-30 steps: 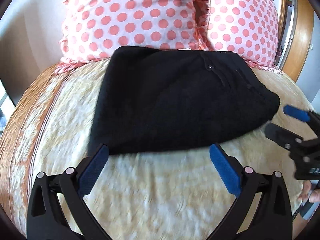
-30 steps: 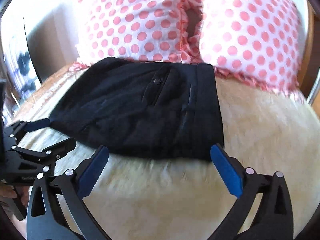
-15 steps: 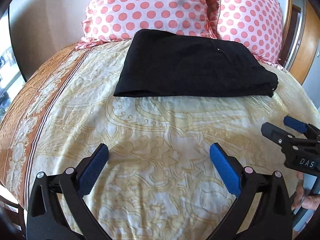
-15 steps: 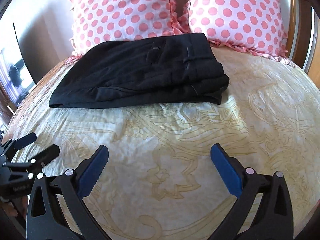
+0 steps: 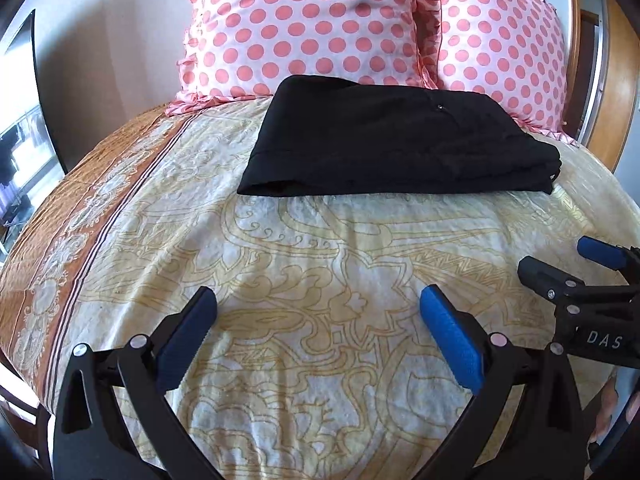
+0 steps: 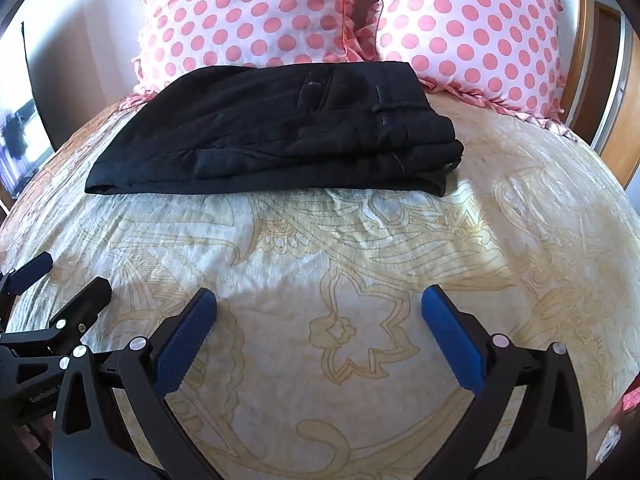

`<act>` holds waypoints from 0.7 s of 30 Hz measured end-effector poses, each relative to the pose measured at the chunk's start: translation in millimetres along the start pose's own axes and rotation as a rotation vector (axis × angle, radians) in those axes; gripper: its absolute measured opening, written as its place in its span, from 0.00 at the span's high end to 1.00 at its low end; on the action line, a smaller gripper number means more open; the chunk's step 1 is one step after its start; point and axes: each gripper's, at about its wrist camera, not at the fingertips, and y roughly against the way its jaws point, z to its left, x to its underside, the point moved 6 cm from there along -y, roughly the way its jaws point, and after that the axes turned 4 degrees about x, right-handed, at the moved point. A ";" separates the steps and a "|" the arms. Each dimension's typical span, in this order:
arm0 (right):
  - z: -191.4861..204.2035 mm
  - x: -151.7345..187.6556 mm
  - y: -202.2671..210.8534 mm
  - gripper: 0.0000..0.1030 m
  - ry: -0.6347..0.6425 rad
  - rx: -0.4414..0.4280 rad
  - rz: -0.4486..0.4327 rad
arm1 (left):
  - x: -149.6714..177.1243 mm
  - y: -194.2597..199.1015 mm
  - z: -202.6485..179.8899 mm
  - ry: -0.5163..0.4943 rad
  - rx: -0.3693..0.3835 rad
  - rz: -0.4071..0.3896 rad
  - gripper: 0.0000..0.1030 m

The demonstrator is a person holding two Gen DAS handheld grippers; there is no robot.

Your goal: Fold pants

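Note:
Black pants point(image 5: 392, 140) lie folded in a flat stack on the bed, against the pillows; they also show in the right wrist view point(image 6: 280, 128), waistband to the right. My left gripper point(image 5: 318, 320) is open and empty, well short of the pants, over the bedspread. My right gripper point(image 6: 320, 320) is open and empty, likewise back from the pants. The right gripper shows at the right edge of the left wrist view point(image 5: 572, 272), and the left gripper at the left edge of the right wrist view point(image 6: 60, 280).
Two pink polka-dot pillows point(image 5: 308, 28) point(image 6: 472, 28) stand behind the pants. The cream patterned bedspread point(image 5: 320, 248) has an orange border on the left point(image 5: 80, 208). A wooden frame point(image 5: 616, 80) stands at the right.
Both grippers have pulled back from the folded pants toward the foot of the bed. The pants stay put, now farther away in both views.

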 end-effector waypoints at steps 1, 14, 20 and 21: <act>-0.1 0.3 0.3 0.01 -0.004 0.005 -0.001 | -0.4 -0.4 -0.2 -0.002 0.003 0.001 0.02; -0.8 1.6 2.6 0.01 -0.014 0.013 -0.016 | -1.0 -0.8 -0.9 -0.005 0.006 -0.001 0.02; -0.7 1.5 2.6 0.01 -0.016 0.014 -0.013 | -1.1 -0.8 -0.9 -0.005 0.005 -0.002 0.02; -0.7 1.4 2.7 0.01 -0.017 0.015 -0.013 | -1.0 -0.7 -1.0 -0.004 0.005 -0.002 0.02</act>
